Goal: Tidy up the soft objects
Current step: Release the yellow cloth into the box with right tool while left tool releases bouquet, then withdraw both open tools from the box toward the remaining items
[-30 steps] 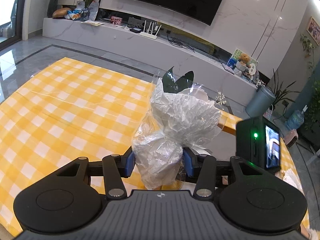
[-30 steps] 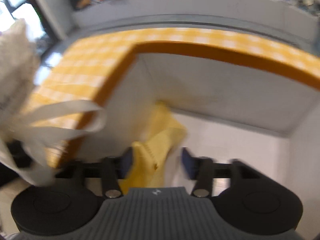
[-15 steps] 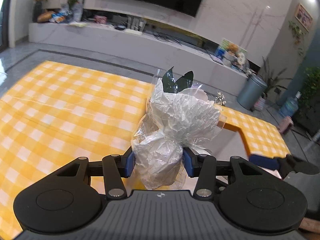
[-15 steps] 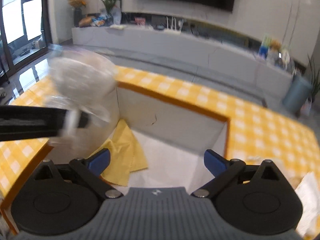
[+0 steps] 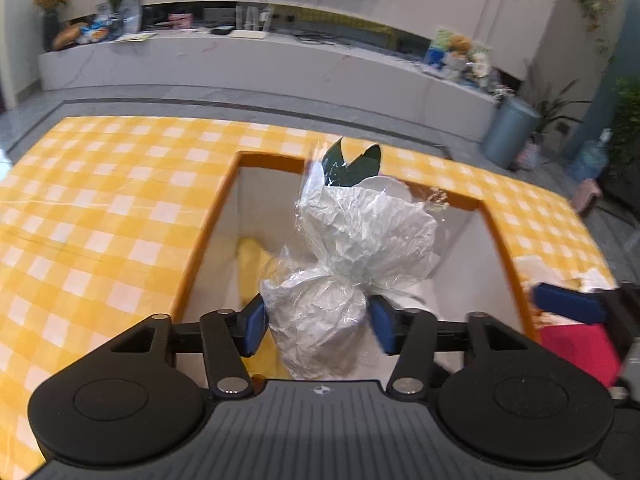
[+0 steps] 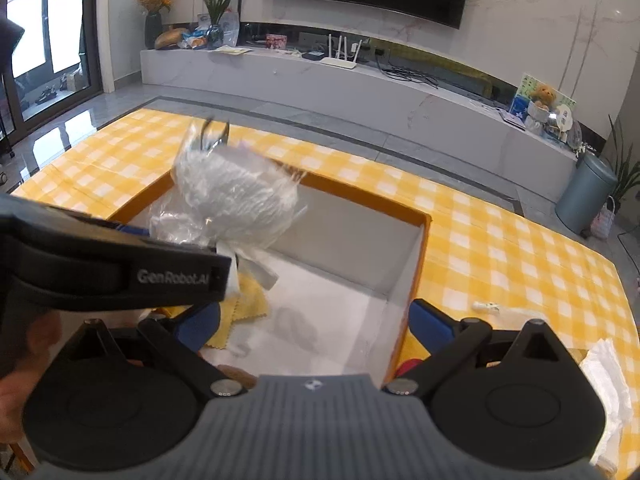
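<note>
progress: yellow cloth [image 6: 244, 308] already in box [image 5: 208, 240]; wrapped bouquet [image 5: 344, 264] over box, not yet dropped; white tissue [image 6: 608, 376] left on table [image 5: 100, 208]
left gripper [image 5: 318, 322]: tilted down over box, jaws just been opening, bouquet between them, right pad clear
right gripper [image 6: 314, 320]: pointed down at box's near edge, jaws wide, empty
</note>
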`<state>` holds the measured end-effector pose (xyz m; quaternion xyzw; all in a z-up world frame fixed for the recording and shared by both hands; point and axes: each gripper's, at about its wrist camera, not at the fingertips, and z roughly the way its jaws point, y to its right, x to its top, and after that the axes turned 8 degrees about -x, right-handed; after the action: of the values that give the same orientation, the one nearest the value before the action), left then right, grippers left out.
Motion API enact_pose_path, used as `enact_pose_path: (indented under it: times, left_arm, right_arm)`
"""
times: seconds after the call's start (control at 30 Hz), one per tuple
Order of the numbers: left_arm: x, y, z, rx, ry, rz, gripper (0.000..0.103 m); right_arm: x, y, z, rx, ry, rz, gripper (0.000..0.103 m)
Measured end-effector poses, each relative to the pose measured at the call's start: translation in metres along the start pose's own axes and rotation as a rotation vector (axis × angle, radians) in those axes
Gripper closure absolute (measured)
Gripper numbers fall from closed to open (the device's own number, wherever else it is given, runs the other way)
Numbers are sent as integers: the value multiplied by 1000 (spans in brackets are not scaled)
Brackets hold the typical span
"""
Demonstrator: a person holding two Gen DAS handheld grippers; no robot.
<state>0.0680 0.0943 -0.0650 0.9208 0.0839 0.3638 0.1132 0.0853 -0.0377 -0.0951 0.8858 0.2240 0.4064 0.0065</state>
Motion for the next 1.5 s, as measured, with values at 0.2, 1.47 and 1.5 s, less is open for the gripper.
enact_pose_path:
  times: [0.2,1.47,1.5]
  left_arm:
    - [-7,1,-19,82,104,-18,2]
    - [-21,88,-71,-47,286,191,1]
    - [-21,93,-70,-53,281,202,1]
  right_arm:
    - [3,3,-16,0,21,23,4]
    - [-29,119,-101,-174,143,-17,3]
    - [-35,127,-100,-179,138,1,3]
